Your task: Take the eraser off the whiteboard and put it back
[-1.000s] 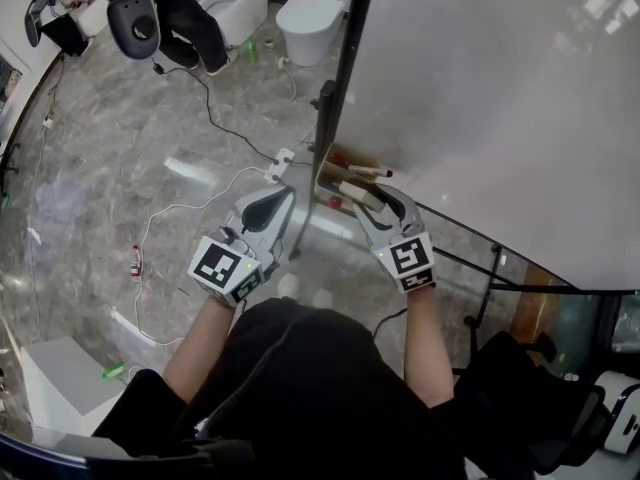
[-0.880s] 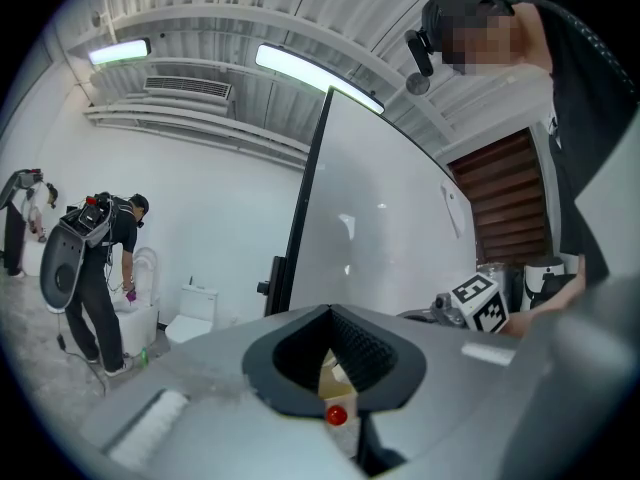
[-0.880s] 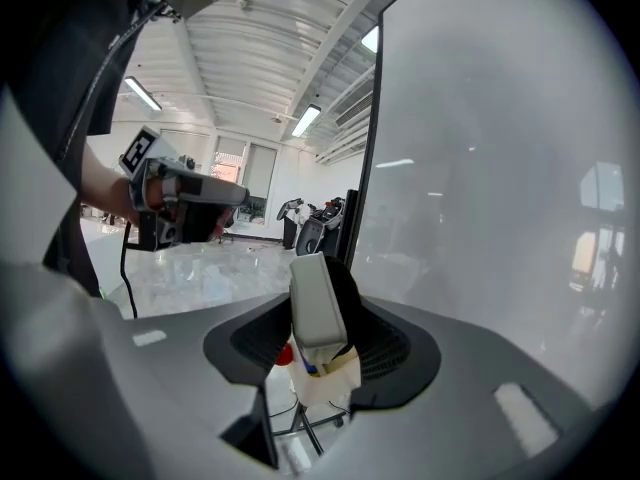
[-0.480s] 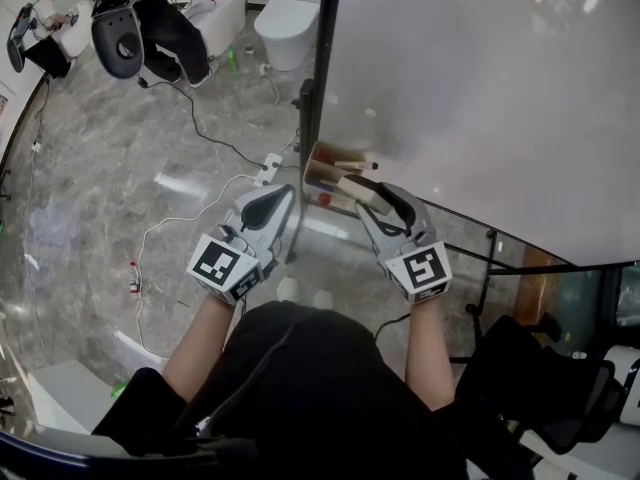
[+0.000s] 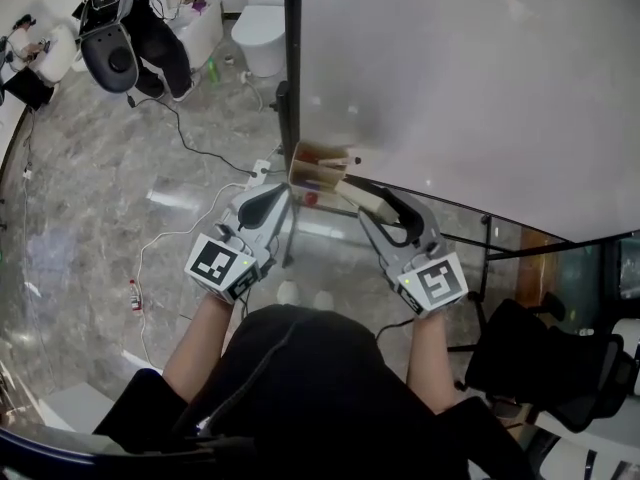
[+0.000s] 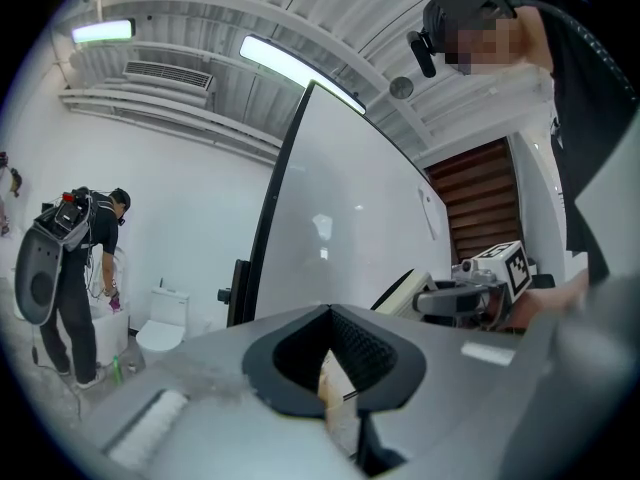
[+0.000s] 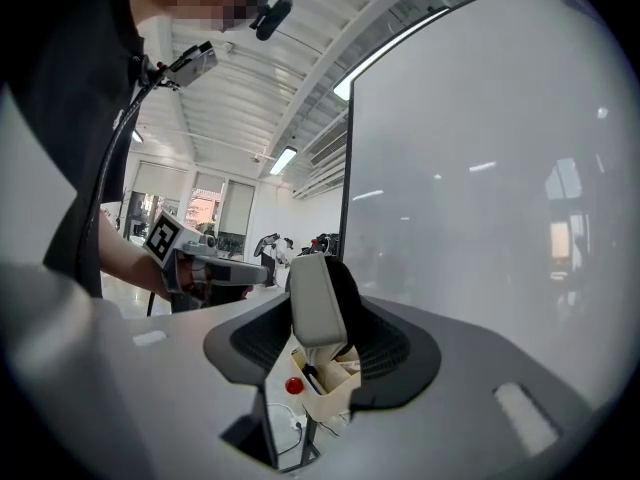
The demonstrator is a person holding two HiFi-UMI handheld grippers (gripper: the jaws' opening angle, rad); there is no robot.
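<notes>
The whiteboard [image 5: 470, 78] fills the upper right of the head view. My right gripper [image 5: 383, 201] is shut on the grey-beige eraser [image 5: 360, 197], holding it level just in front of the board's lower left corner. In the right gripper view the eraser [image 7: 318, 303] stands upright between the pads, with the whiteboard [image 7: 480, 188] to its right. My left gripper [image 5: 283, 194] hovers beside it on the left, jaws together and nothing in them. From the left gripper view I see the right gripper [image 6: 455, 299] carrying the eraser [image 6: 405, 290].
A small tan box [image 5: 316, 167] with markers and a red-capped item hangs at the board's lower corner, also seen as the box [image 7: 332, 380] below the eraser. The black board post [image 5: 291, 78], floor cables [image 5: 190, 208], a toilet [image 5: 260, 18], a person [image 5: 130, 18] and an office chair [image 5: 545, 358] surround me.
My right gripper has risen with the eraser still in it, coming away from the tan box. The left gripper has shifted only slightly. The head view has tilted.
</notes>
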